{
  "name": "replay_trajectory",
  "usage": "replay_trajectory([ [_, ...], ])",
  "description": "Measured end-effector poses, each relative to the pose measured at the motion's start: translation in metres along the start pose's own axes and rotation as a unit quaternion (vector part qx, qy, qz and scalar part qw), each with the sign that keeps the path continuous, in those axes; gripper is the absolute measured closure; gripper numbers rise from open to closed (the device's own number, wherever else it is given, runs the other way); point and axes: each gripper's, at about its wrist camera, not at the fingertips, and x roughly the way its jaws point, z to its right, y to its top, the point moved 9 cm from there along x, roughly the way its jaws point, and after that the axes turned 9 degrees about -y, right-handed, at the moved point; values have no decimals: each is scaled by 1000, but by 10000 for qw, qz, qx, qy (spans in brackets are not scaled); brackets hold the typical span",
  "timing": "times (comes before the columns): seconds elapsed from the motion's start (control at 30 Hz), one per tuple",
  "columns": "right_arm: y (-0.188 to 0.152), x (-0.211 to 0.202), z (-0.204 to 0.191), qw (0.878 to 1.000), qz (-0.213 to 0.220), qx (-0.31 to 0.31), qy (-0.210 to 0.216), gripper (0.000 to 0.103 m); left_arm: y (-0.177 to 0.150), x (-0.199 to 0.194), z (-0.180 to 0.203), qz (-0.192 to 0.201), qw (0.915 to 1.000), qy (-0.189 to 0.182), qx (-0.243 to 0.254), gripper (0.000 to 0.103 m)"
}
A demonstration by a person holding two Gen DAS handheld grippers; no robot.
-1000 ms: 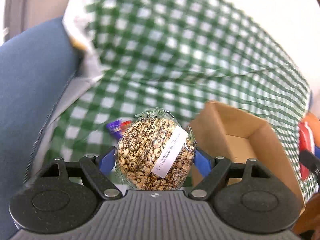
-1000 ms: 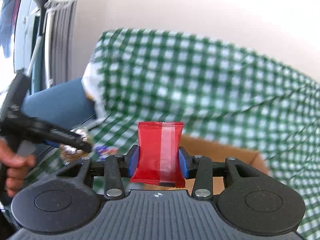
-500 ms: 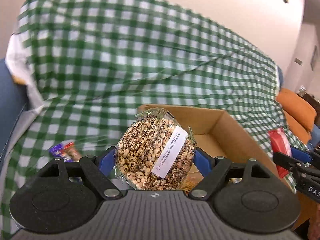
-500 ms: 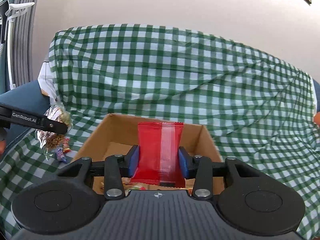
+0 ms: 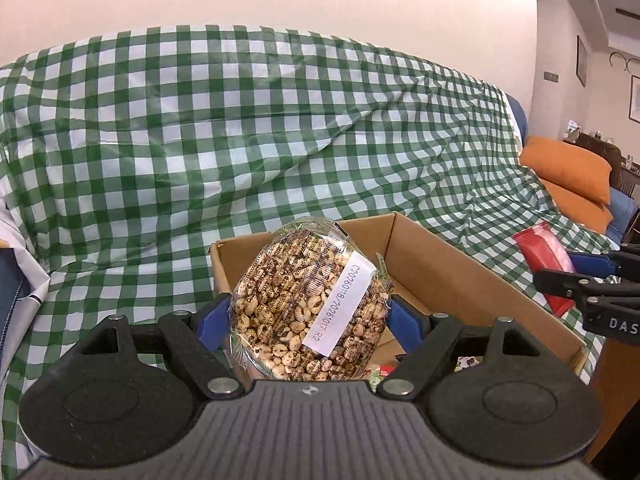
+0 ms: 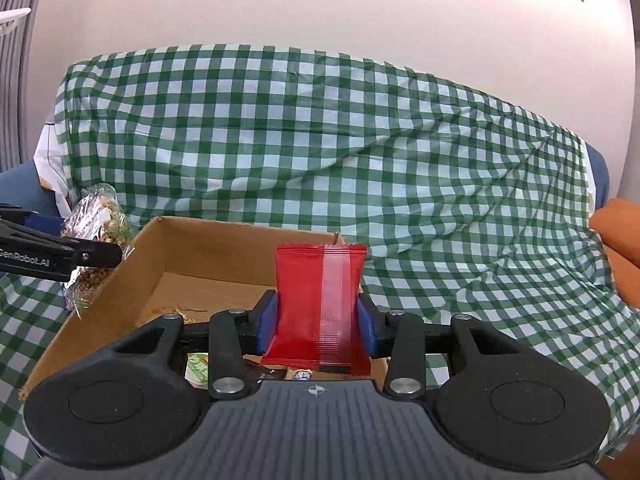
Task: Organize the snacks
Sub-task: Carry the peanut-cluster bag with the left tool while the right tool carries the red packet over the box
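1. Both hand-held grippers have swung from the sofa side to the box [image 6: 224, 256].
2. Left hand-held gripper [image 5: 308, 320] clamps the cereal bag [image 5: 308, 300]; right hand-held gripper [image 6: 318, 328] clamps the red packet [image 6: 320, 304], both above it.
3. Dropping in looks next.

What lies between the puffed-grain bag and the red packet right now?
The open cardboard box: in the right wrist view, the puffed-grain bag hangs at its left wall, the red packet at its right.

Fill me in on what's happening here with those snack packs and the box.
A person holds two claws and is sorting snacks. The left claw is shut on a clear bag of puffed grain; the right claw is shut on a red packet. Both hang over an open cardboard box on the green checked cloth. A few snacks already lie in the box; neither pack is released yet.
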Motion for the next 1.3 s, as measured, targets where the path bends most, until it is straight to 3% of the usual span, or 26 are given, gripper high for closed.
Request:
replay_trajectory([
  [0.33,4,4,-10,9999,65,-82,28,60,4,-4,-4,199,9997,-121,-105,17],
  [0.57,8,6,-2,9997,153,56,-199,59,11,-12,-5,442,9984,-220,-288,17],
  [1.3,11,0,-2,9989,303,65,-341,59,15,-16,11,700,9959,-559,-117,17],
])
